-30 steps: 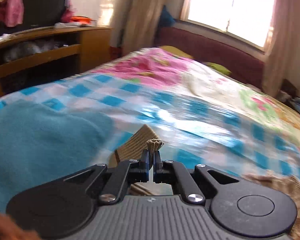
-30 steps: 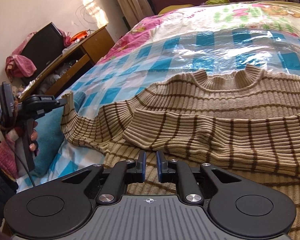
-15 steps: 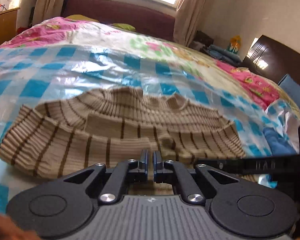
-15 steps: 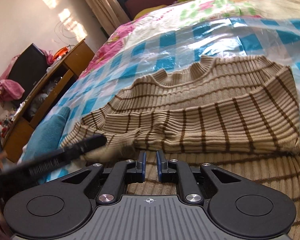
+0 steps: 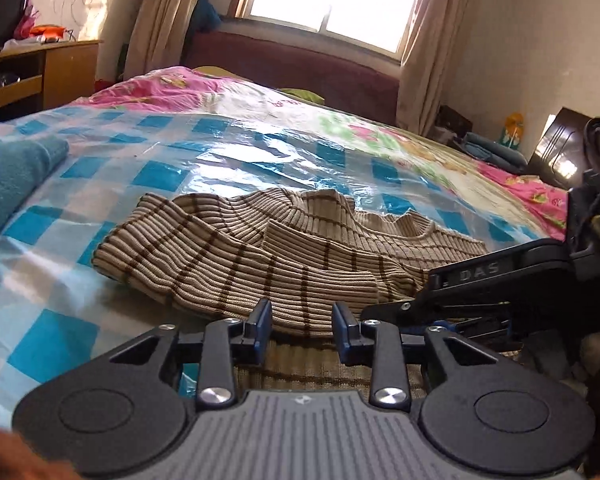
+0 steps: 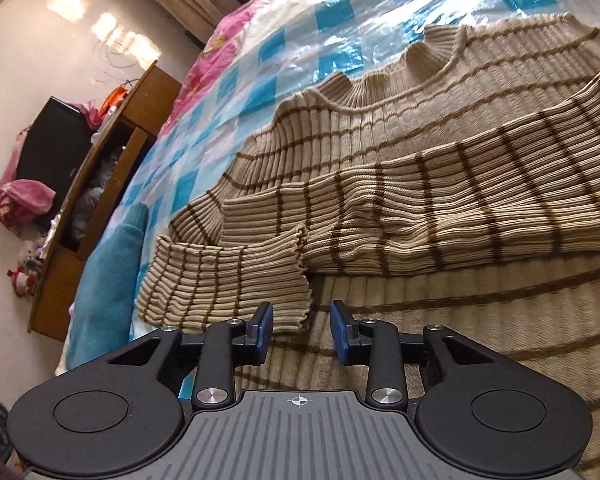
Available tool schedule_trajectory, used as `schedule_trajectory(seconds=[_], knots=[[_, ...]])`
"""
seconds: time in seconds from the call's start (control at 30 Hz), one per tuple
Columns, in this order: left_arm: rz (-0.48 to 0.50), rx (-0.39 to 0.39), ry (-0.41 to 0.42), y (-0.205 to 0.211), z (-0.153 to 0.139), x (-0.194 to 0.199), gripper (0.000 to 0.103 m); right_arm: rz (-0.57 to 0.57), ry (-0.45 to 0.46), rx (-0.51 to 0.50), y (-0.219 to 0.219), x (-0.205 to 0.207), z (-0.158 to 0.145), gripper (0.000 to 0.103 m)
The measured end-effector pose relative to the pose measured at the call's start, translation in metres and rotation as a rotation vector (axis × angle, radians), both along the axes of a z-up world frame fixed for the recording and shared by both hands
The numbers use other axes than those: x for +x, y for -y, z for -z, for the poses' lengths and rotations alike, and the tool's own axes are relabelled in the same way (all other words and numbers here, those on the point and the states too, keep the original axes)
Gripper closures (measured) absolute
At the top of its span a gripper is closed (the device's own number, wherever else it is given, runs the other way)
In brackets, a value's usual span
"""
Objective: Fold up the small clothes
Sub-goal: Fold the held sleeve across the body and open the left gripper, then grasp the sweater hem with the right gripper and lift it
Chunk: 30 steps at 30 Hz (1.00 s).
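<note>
A beige ribbed sweater with brown stripes (image 5: 260, 256) lies on the bed, both sleeves folded across its body. My left gripper (image 5: 302, 328) is open and empty just above the sweater's lower part, in front of the folded left sleeve. My right gripper (image 6: 301, 332) is open and empty over the sweater's body (image 6: 440, 184), close to the left sleeve's cuff (image 6: 228, 284). The right gripper's black body also shows in the left wrist view (image 5: 500, 280), at the right, low over the sweater.
A teal cloth (image 5: 8, 176) lies on the bed left of the sweater, also in the right wrist view (image 6: 108, 276). The bed has a shiny blue-checked plastic cover (image 5: 228, 160). A wooden cabinet (image 6: 100, 184) stands beside the bed. A window is at the far end.
My left gripper carried the left sleeve across the sweater, laid it down and opened. My right gripper opened too and moved closer over the sweater.
</note>
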State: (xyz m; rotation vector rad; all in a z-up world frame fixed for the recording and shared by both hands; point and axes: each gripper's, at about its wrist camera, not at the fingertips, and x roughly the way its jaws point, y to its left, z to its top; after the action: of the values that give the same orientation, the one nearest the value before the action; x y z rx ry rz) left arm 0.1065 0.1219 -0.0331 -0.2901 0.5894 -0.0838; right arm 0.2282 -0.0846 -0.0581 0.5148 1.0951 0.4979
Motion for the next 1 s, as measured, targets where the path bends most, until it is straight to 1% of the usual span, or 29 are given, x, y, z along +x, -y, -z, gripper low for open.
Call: schedule_trajectory(seconds=[0.1, 0.17, 0.27, 0.3, 0.33, 0.4, 0.43, 0.53, 0.6, 0.73, 0.83, 0.93, 1.0], knots=[[-0.014, -0.013, 0.004, -0.007, 0.002, 0.000, 0.066, 0.023, -0.030, 0.014, -0.005, 0.003, 0.007, 0.068], [-0.024, -0.027, 0.007, -0.010, 0.003, 0.001, 0.066, 0.033, -0.033, 0.028, -0.006, 0.004, 0.008, 0.068], [-0.042, -0.056, 0.008, -0.017, 0.004, 0.000, 0.065, 0.033, -0.026, 0.021, -0.012, 0.006, 0.007, 0.069], [-0.048, -0.059, 0.010, -0.018, 0.004, 0.000, 0.065, 0.031, -0.023, 0.017, -0.013, 0.006, 0.006, 0.076], [-0.055, -0.059, 0.014, -0.019, 0.004, -0.001, 0.064, 0.031, -0.021, 0.010, -0.015, 0.006, 0.006, 0.086], [-0.064, -0.058, 0.020, -0.020, 0.004, -0.002, 0.063, 0.031, -0.024, 0.002, -0.017, 0.008, 0.002, 0.093], [-0.067, -0.056, 0.023, -0.020, 0.004, -0.002, 0.063, 0.029, -0.016, 0.000, -0.017, 0.008, -0.001, 0.096], [-0.075, -0.046, 0.034, -0.019, 0.003, -0.003, 0.061, 0.019, 0.039, 0.003, -0.015, 0.012, -0.021, 0.097], [-0.078, -0.038, 0.037, -0.018, 0.003, -0.004, 0.060, 0.018, 0.089, 0.015, -0.009, 0.017, -0.040, 0.097], [-0.070, -0.023, 0.043, -0.014, 0.002, -0.004, 0.059, 0.049, 0.196, 0.022, 0.016, 0.025, -0.080, 0.097], [-0.050, 0.002, 0.044, -0.007, 0.001, -0.004, 0.058, 0.102, 0.243, 0.014, 0.047, 0.027, -0.098, 0.097], [-0.023, 0.023, 0.038, 0.001, -0.001, 0.002, 0.057, 0.167, 0.240, -0.028, 0.082, 0.028, -0.097, 0.097], [-0.004, 0.041, 0.036, 0.006, -0.003, 0.009, 0.054, 0.215, 0.203, -0.079, 0.103, 0.030, -0.083, 0.097]])
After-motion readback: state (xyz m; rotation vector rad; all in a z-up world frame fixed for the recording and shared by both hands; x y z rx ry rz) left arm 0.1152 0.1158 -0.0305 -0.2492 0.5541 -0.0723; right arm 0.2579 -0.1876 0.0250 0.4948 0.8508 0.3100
